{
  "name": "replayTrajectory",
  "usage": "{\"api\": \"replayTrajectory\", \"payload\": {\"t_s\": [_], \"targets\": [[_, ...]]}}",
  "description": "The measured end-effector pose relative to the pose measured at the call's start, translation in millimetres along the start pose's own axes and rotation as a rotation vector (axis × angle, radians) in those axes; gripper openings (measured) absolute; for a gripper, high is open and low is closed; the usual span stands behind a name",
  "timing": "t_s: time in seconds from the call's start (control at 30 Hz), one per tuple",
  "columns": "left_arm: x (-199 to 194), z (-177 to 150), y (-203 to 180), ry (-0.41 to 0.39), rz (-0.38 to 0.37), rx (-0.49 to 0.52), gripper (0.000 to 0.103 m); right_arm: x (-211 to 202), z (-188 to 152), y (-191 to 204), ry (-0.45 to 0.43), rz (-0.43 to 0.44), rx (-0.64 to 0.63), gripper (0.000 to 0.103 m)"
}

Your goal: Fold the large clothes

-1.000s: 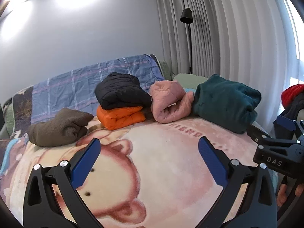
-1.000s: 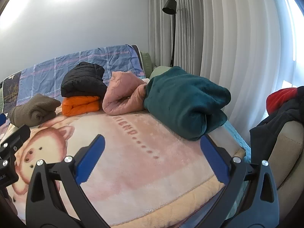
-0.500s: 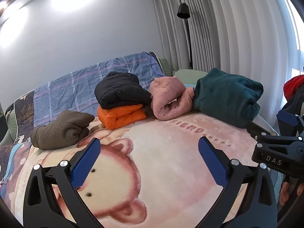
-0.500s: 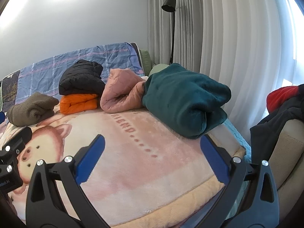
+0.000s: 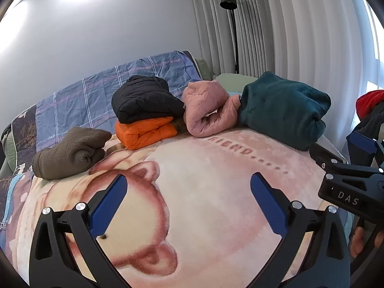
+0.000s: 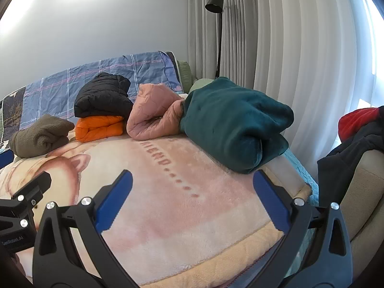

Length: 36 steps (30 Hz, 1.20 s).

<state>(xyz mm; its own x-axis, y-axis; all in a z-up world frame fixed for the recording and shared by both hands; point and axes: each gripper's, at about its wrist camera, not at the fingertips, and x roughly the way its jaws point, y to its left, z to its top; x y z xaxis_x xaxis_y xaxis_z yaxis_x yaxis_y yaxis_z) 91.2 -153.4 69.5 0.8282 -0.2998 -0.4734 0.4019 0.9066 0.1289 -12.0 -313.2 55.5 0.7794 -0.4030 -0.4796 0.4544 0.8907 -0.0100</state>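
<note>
Folded clothes lie in a row at the far side of the bed: a brown fleece point(image 5: 69, 150), a black puffer jacket point(image 5: 146, 100) stacked on an orange one point(image 5: 146, 133), a pink quilted jacket point(image 5: 208, 110) and a teal fleece point(image 5: 283, 110). The same row shows in the right wrist view, with the teal fleece point(image 6: 235, 124) nearest. My left gripper point(image 5: 187, 192) is open and empty above the pink bear blanket point(image 5: 204, 192). My right gripper point(image 6: 192, 192) is open and empty above the blanket's right part point(image 6: 180, 216).
A pile of unfolded red and dark clothes point(image 6: 357, 132) lies on a beige chair point(image 6: 364, 187) right of the bed. A blue checked sheet point(image 5: 100, 91) covers the bed's head. A black floor lamp point(image 6: 216, 24) stands by grey curtains point(image 6: 288, 48).
Both grippers have drifted back and slightly left over the blanket; the view of the folded clothes shifted a little. Both jaws stay open and empty.
</note>
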Motion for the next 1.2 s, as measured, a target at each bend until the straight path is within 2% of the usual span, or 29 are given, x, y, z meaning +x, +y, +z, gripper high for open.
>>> {"api": "replayTrajectory", "payload": {"t_s": [0.53,1.2], "targets": [[13.0,-4.0,-0.5,0.091,-0.007,-0.014,0.102,6.0,-3.2,-0.4,0.008,-0.004,-0.009,0.101],[18.9,-6.1,-5.1,0.106,-0.017,-0.002,0.102,14.7,-5.5,-2.8,0.026,-0.004,-0.013,0.101]]}}
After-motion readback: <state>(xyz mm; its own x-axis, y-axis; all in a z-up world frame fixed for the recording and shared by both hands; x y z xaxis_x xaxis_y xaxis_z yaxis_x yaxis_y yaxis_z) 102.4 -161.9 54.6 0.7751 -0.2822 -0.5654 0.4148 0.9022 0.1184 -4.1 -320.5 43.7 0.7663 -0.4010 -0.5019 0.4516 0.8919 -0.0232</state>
